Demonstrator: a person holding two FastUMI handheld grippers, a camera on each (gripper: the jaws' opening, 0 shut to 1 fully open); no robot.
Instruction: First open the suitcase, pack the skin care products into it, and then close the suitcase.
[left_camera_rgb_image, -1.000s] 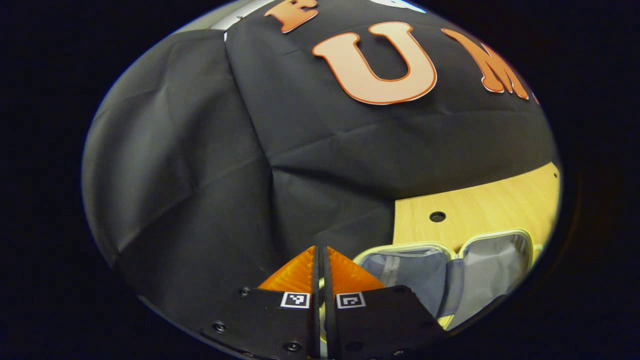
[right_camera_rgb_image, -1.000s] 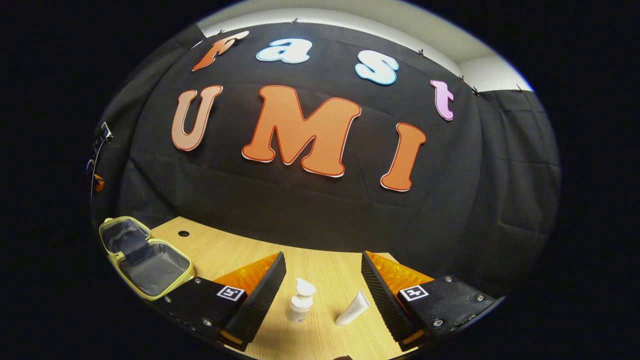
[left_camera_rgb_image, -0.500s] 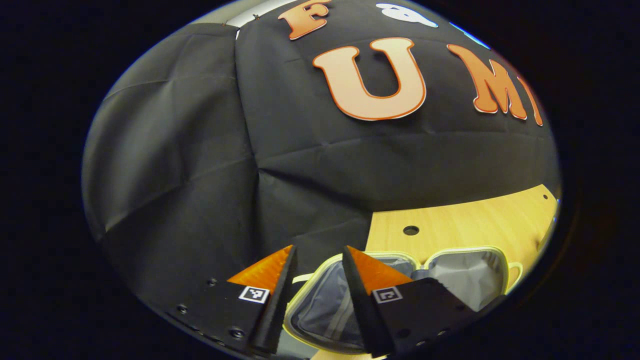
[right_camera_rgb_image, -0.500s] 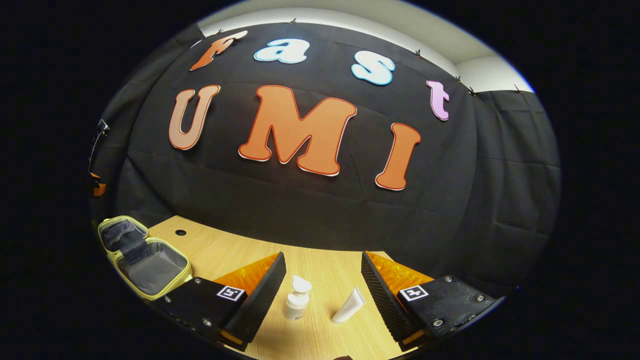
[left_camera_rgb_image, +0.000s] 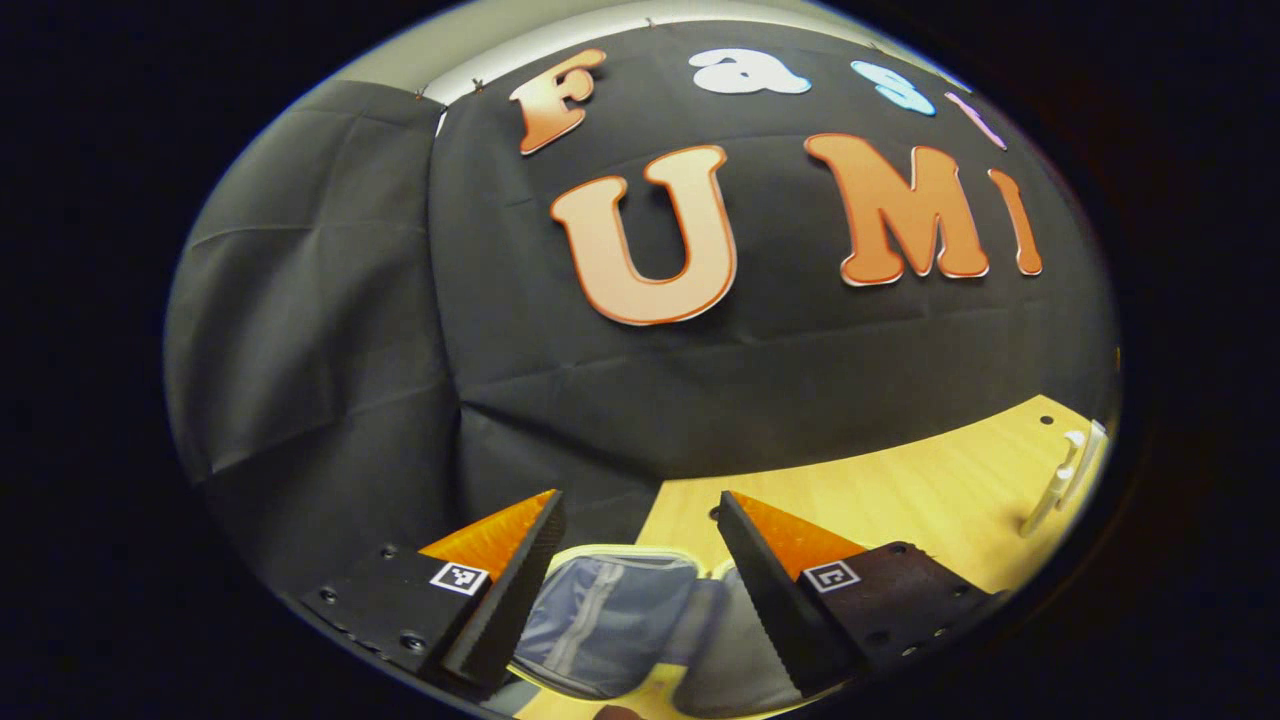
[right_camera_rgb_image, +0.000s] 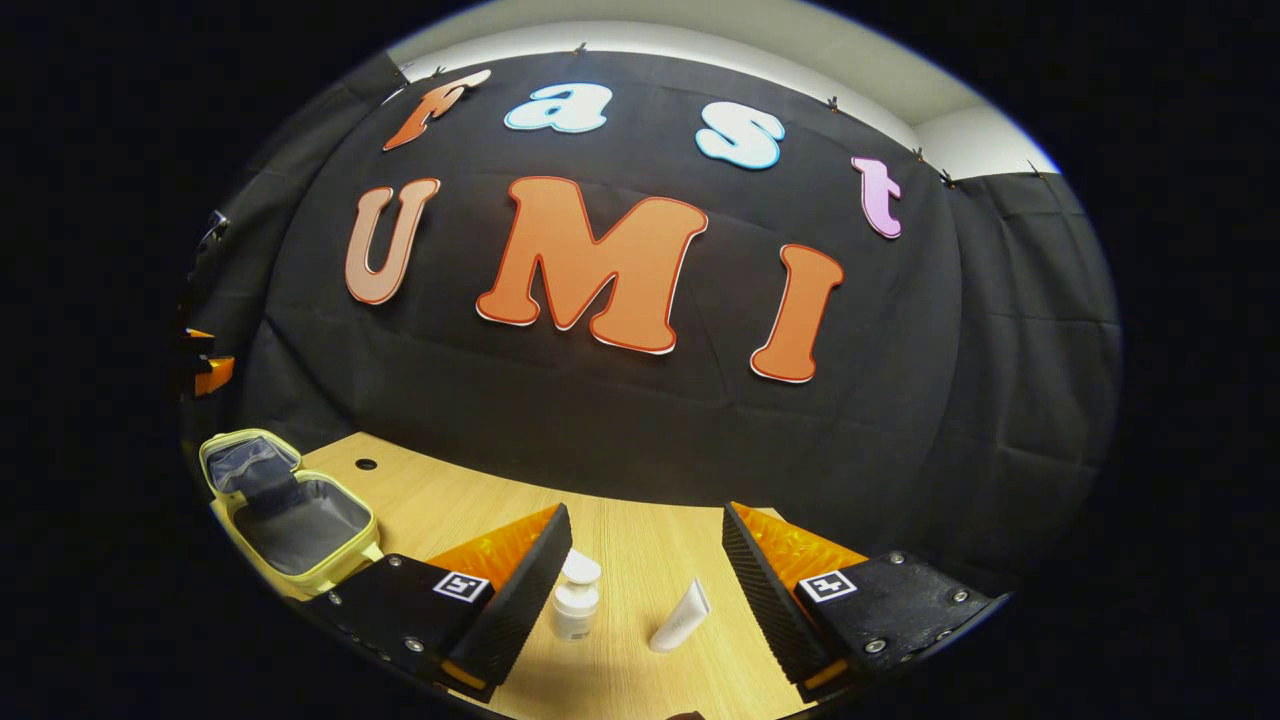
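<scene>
My left gripper (left_camera_rgb_image: 640, 560) is spread wide over the open suitcase (right_camera_rgb_image: 290, 515), which lies at the left end of the surface (right_camera_rgb_image: 640, 540). My right gripper (right_camera_rgb_image: 648, 570), also spread, frames the pump bottle (right_camera_rgb_image: 576, 598) and tube (right_camera_rgb_image: 681, 617).

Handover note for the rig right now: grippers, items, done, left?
Left gripper: open, holding nothing, above the suitcase.
Right gripper: open, holding nothing, over the pump bottle and tube on the table.
Suitcase lies open at the table's left end, nothing visible inside it.
Done: suitcase opened.
Left: pack bottle and tube, then close the suitcase.
</scene>
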